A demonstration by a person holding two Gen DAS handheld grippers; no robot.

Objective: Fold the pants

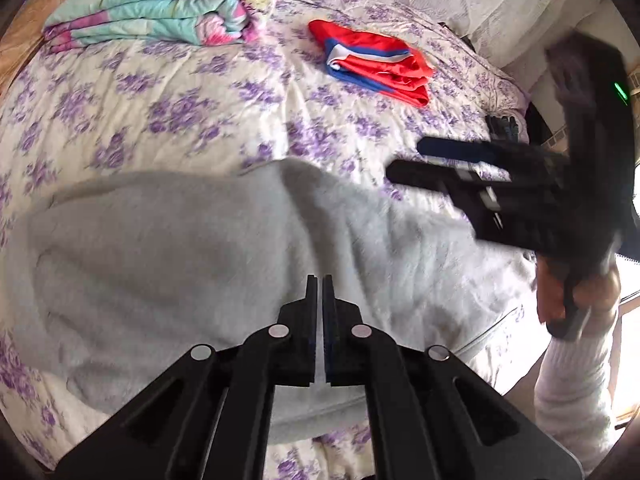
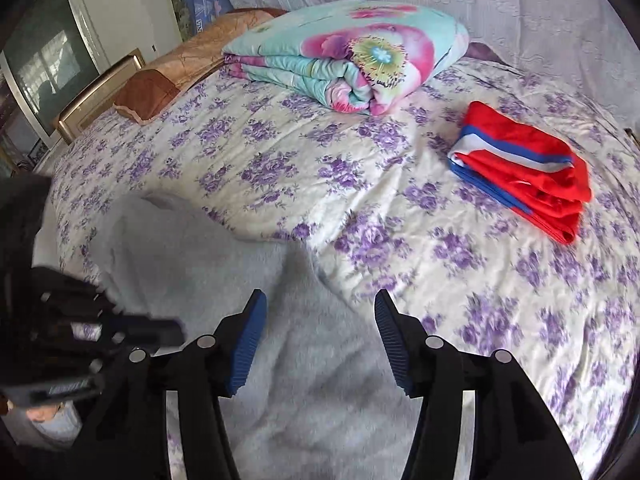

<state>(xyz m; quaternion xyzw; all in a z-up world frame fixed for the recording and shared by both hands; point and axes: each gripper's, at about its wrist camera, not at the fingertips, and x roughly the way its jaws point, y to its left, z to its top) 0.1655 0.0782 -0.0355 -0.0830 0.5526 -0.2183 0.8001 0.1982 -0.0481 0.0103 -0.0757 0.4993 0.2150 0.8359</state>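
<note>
Left wrist view: left tool [image 1: 319, 280] hanging with jaws together, nothing between them, above grey pants [image 1: 180, 248] lying on the bed [image 1: 160, 112] directly beneath. Right tool [image 1: 404, 160] hovering to its right, jaws apart. Red shorts [image 1: 372, 60] sitting far ahead.

Right wrist view: right tool [image 2: 320, 304] gaping, empty; pants [image 2: 300, 340] lying below it. Quilt [image 2: 344, 52] resting far ahead; shorts [image 2: 524, 168] ahead-right.
</note>
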